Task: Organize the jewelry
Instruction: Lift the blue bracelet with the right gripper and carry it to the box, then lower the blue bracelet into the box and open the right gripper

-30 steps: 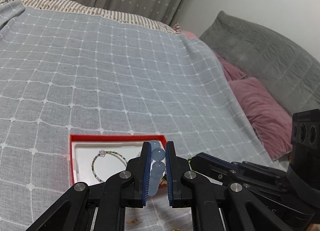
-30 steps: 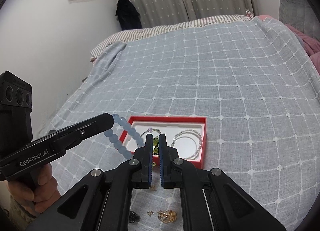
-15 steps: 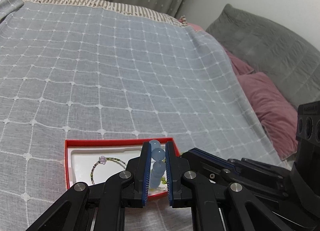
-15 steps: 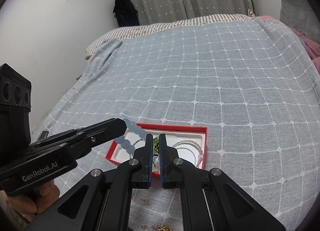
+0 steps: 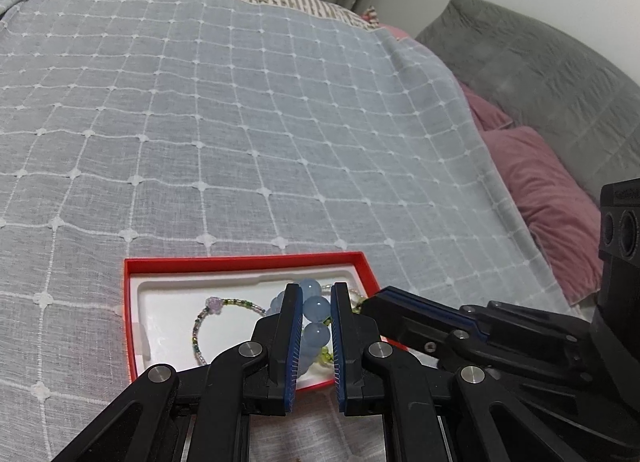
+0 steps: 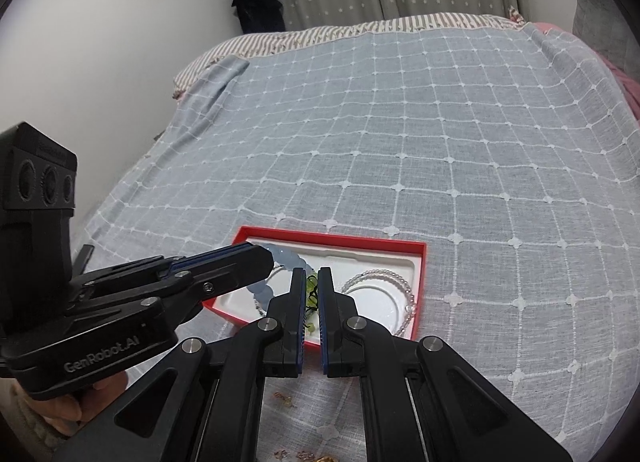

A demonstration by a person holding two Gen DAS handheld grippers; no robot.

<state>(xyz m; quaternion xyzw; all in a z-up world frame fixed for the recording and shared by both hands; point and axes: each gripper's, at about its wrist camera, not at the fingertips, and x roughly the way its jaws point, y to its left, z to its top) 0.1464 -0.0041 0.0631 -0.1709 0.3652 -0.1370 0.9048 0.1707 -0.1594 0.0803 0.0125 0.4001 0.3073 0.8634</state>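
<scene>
A red jewelry tray [image 5: 244,262] [image 6: 421,262] with a white insert lies on the bed. My left gripper [image 5: 313,294] [image 6: 266,258] is shut on a pale blue bead bracelet [image 5: 316,308] [image 6: 288,262] and holds it low over the tray. My right gripper [image 6: 312,276] [image 5: 366,304] is shut on a green bead bracelet [image 6: 311,294] [image 5: 325,354], also over the tray. A thin multicolour bead bracelet [image 5: 208,314] and a clear bead bracelet [image 6: 396,282] lie in the tray.
The grey checked bedspread [image 5: 240,102] covers the bed. Pink pillows [image 5: 540,190] and a grey pillow [image 5: 540,74] lie at the right. Small gold jewelry pieces [image 6: 284,398] lie on the bedspread in front of the tray. A wall stands left of the bed.
Both grippers have moved down and forward toward the tray. The blue bracelet now hangs inside the tray, and the green bracelet has come down over it too.
</scene>
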